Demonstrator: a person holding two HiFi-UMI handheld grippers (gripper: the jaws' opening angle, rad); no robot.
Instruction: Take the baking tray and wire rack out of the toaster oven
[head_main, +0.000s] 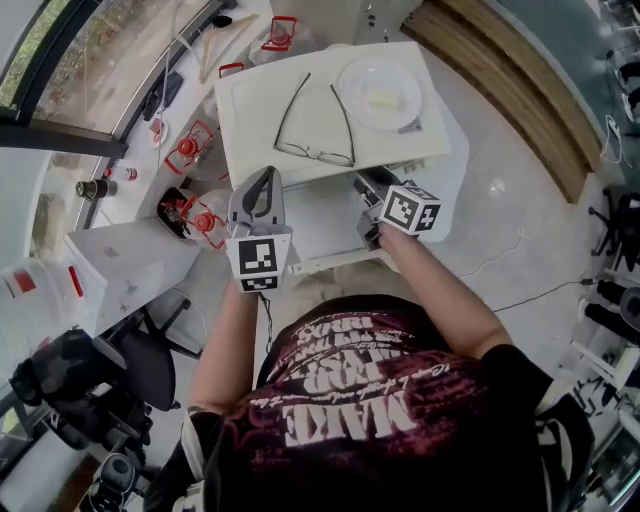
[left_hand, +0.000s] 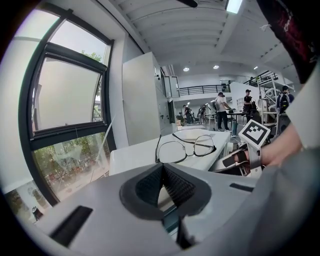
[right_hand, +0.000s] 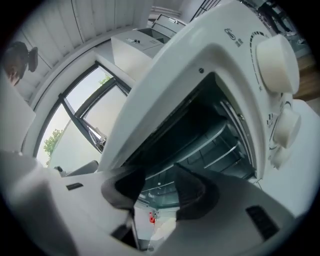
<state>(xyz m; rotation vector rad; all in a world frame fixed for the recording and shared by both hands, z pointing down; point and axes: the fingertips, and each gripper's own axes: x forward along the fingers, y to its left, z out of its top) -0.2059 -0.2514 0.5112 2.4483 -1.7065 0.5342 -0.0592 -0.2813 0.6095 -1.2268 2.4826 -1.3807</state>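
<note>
Baking tray (right_hand: 196, 141) and wire rack (right_hand: 220, 152) both sit inside the toaster oven (head_main: 300, 110), neither drawn out yet. Nearest the person, the right gripper (right_hand: 156, 175) is released: its jaws stand apart with nothing pressed between the pads. It hangs just in front of the oven mouth, over the lowered door (head_main: 330, 262). The left gripper (left_hand: 162, 167) is clenched on nothing, pads meeting at the tip. It is off by the oven's left front corner, high enough to look across the oven's top rather than into it, so the right one is plainly the nearer to the job. Straight ahead of the right jaws, and a little above their line, lies the dark cavity. What I take for the tray's pale front lip runs side to side across the opening, with the thin rack rods close under it. That long axis shows slanted in the right gripper view, so the jaws seem rolled against the lip and would likely need levelling to pinch it squarely. Beyond, the control knobs (right_hand: 272, 65) flank the mouth, and on the oven's top rest a pair of glasses (head_main: 318, 153) and a plate (head_main: 378, 92)
</note>
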